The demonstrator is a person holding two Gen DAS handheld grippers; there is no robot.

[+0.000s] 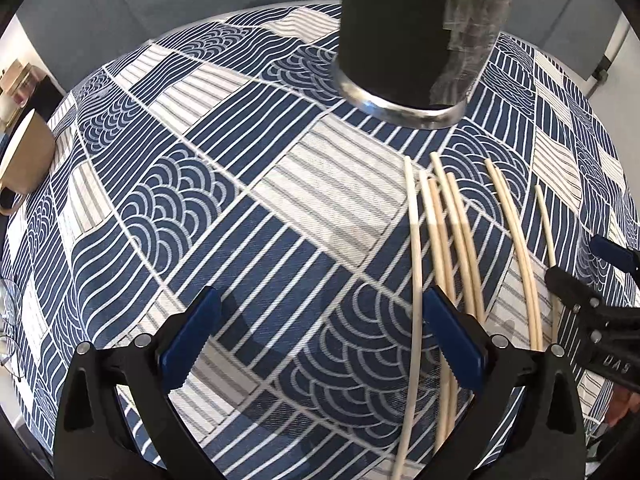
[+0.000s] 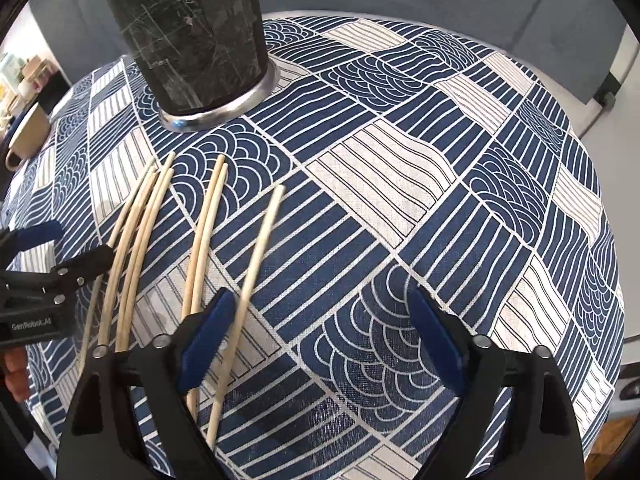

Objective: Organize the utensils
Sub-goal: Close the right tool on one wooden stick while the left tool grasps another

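Nothing sorted yet, I judge; chopsticks (image 1: 460, 236) lie loose before the holder (image 1: 412, 36); left tool (image 1: 320, 340) and right tool (image 2: 320, 332) both gape, empty.

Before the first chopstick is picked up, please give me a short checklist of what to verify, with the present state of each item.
1. Left gripper open and holding nothing: ok.
2. Right gripper open and holding nothing: ok.
3. Chopsticks lie flat on the tablecloth, roughly parallel, none inside the holder: ok.
4. Black holder stands upright on its metal base, beyond the chopstick tips: ok.
5. Holder opening free: cannot tell, its top is out of both views.
6. A chopstick lies between the fingers: not ok, each gripper is off to one side of the sticks.
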